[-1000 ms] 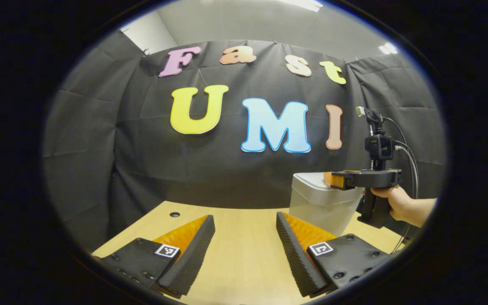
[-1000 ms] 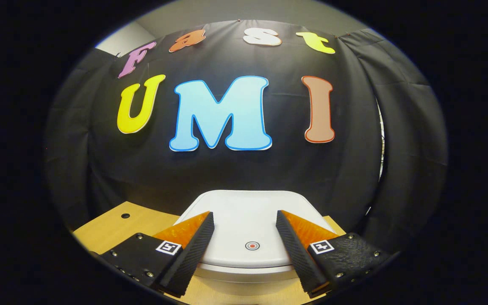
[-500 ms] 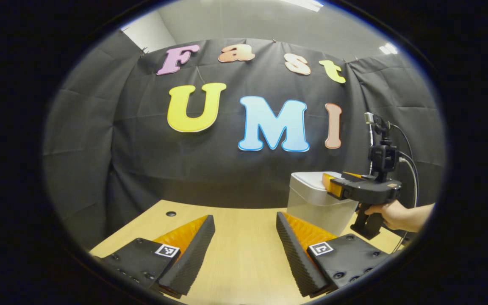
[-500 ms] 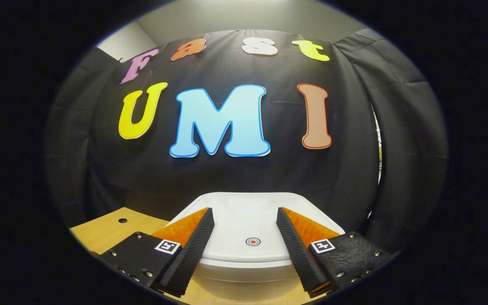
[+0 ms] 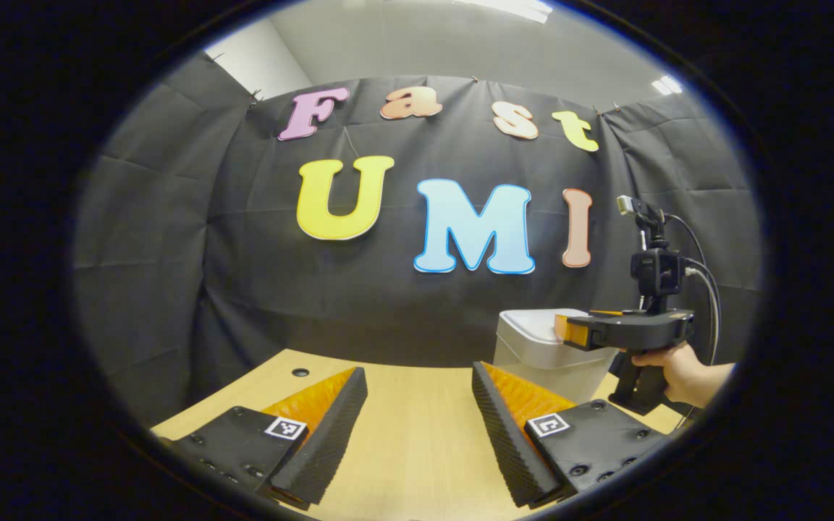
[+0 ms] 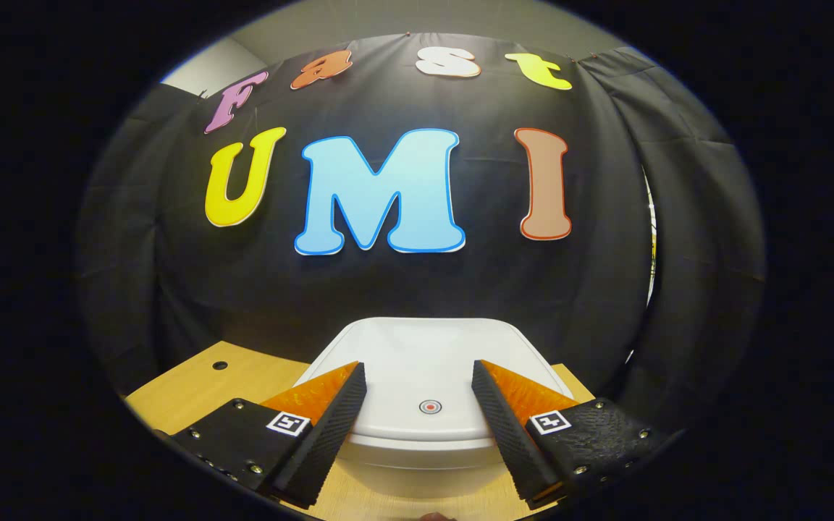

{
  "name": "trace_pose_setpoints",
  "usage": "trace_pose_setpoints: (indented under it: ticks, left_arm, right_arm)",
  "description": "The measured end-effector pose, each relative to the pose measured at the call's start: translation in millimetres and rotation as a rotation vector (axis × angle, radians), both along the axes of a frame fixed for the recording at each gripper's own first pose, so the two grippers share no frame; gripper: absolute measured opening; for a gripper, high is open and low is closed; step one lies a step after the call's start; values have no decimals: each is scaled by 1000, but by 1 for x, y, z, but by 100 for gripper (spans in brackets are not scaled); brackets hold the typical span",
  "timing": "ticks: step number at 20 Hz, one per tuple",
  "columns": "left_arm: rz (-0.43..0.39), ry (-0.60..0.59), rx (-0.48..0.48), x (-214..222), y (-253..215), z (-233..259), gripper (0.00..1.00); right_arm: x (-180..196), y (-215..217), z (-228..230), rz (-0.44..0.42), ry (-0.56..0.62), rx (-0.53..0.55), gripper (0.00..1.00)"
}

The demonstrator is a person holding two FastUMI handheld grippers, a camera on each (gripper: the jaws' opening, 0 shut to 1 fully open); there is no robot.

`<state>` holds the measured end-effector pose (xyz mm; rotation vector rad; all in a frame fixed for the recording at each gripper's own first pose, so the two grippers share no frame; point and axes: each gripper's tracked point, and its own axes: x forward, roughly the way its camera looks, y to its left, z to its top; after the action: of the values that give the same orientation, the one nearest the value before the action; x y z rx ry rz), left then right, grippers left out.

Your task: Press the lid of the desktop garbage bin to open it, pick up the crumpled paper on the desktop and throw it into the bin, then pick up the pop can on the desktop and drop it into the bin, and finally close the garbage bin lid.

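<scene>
Black cloth wall behind, wood desk (image 5: 417, 405) in front of it. Bin (image 6: 424, 405) stands on the desk near the cloth, lid (image 6: 424, 362) down, small round red mark (image 6: 430, 407) near the lid's front edge.

Right gripper (image 6: 418, 383) is just above the lid's front, fingers spread wide either side of the red mark, gripping nothing; can't tell whether the tips touch the lid. Left gripper view shows it side-on: right gripper (image 5: 569, 329) level over the bin (image 5: 544, 354), a hand (image 5: 681, 365) on its grip, cables (image 5: 703, 289) looping off a camera mast (image 5: 652, 268) on top.

Left gripper (image 5: 418, 387) sits well to the bin's left over bare desk, fingers wide apart, empty. One finger (image 5: 518, 405) overlaps the bin's lower corner.

Small dark hole (image 5: 300, 373) in the desk left of the bin, close to the cloth; same hole (image 6: 220, 365) in the right gripper view. Grey wall and ceiling lights (image 5: 667, 85) above the cloth in the left gripper view.
</scene>
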<state>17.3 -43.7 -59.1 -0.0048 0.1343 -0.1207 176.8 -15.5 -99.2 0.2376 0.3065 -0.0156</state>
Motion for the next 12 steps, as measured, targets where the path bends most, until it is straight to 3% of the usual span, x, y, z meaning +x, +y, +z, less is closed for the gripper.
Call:
trace_pose_setpoints:
  ticks: [6,12]
  left_arm:
    - [27,-10,35,-11,-16,-4,95]
    - [-2,-27,26,-11,-31,-2,95]
  right_arm:
    - [-69,10,12,91,-30,-32,94]
    - [-133,2,35,69,-83,-42,94]
